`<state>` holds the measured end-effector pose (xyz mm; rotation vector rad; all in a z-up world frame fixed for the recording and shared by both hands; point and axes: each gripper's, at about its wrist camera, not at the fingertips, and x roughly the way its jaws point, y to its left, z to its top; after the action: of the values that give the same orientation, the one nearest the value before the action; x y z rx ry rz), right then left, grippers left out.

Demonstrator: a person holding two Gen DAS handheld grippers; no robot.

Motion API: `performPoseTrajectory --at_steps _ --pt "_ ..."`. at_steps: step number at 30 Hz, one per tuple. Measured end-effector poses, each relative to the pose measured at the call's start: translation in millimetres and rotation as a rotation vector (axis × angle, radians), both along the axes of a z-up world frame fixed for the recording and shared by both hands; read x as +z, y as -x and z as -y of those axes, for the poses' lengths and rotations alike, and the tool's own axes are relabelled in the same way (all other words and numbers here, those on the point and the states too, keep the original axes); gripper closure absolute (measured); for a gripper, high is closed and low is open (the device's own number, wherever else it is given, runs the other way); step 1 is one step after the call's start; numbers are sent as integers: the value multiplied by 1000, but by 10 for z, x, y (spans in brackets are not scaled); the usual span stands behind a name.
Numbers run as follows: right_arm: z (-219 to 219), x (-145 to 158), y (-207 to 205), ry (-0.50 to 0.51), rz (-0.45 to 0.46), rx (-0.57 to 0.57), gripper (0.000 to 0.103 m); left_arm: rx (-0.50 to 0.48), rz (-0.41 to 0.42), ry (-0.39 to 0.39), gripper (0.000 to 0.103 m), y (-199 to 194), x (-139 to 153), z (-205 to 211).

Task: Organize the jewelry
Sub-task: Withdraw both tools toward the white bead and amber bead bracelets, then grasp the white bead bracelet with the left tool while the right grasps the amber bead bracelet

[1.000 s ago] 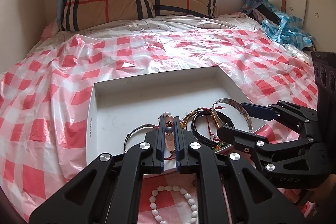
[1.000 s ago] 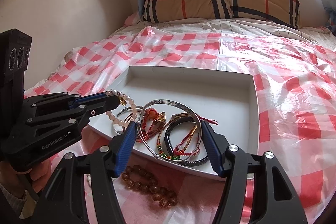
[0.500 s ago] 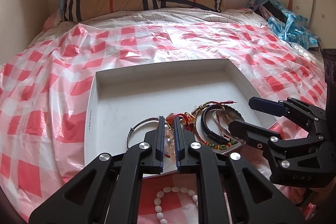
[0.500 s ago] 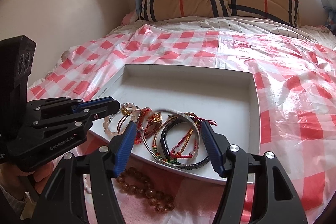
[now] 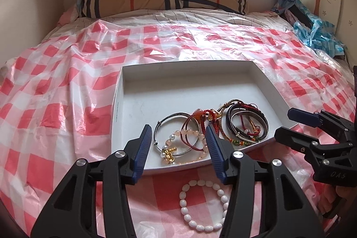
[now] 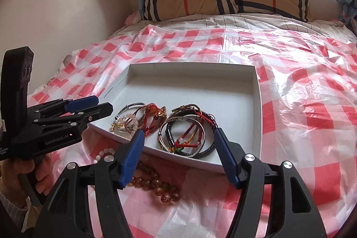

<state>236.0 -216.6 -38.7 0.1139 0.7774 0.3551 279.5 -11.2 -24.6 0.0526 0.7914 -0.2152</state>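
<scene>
Left wrist view: the left tool (image 5: 177, 142) has just been opening, its jaws apart over the near edge of the shallow white cardboard tray (image 5: 189, 90); the pale pink bead bracelet (image 5: 185, 144) lies free inside that edge. A white oval-bead bracelet (image 5: 204, 204) lies on the bed, just outside it.

Right wrist view: the right tool (image 6: 178, 137) gapes empty above the tray's near corner, over the braided cord bracelets (image 6: 187, 128). An amber bead bracelet (image 6: 156, 186) lies just outside.

The tray's (image 5: 120, 90) far half lay bare. Bracelets (image 5: 245, 124) crowded its near edge. Its low walls bounded entry.
</scene>
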Motion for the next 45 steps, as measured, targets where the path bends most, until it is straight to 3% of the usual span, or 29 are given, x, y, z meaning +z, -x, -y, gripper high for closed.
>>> performPoseTrajectory --at_steps 6,11,16,21,28,30,32,38,39,41,43,45 --pt "34 -87 270 17 -46 24 40 3 -26 -19 45 318 -40 -132" --pt "-22 -214 344 53 -99 72 40 -33 -92 -48 44 522 -242 -160" --pt "-177 -264 279 95 -107 128 40 -61 -134 -77 44 564 -396 -122" --pt "-305 -336 163 113 -129 165 41 -72 -126 -103 44 480 -389 -29" --pt "-294 -412 157 87 -192 198 79 -78 -155 -151 45 439 -470 39" --pt "-244 -403 187 58 -213 195 84 -69 -170 -147 45 444 -493 5" --pt "-146 -391 247 -14 -247 190 87 -69 -175 -150 49 465 -502 -19" --pt "172 -320 525 -166 -309 138 91 -122 -200 -154 77 596 -469 -43" --pt "225 -304 569 -172 -314 124 91 -152 -205 -144 83 642 -449 -39" --pt "319 -275 638 -126 -313 77 90 -217 -220 -109 83 745 -405 -42" --pt "383 -256 652 -69 -308 45 80 -250 -222 -109 83 816 -374 -43" --pt "385 -247 636 -53 -301 49 77 -244 -219 -105 83 827 -344 -57"
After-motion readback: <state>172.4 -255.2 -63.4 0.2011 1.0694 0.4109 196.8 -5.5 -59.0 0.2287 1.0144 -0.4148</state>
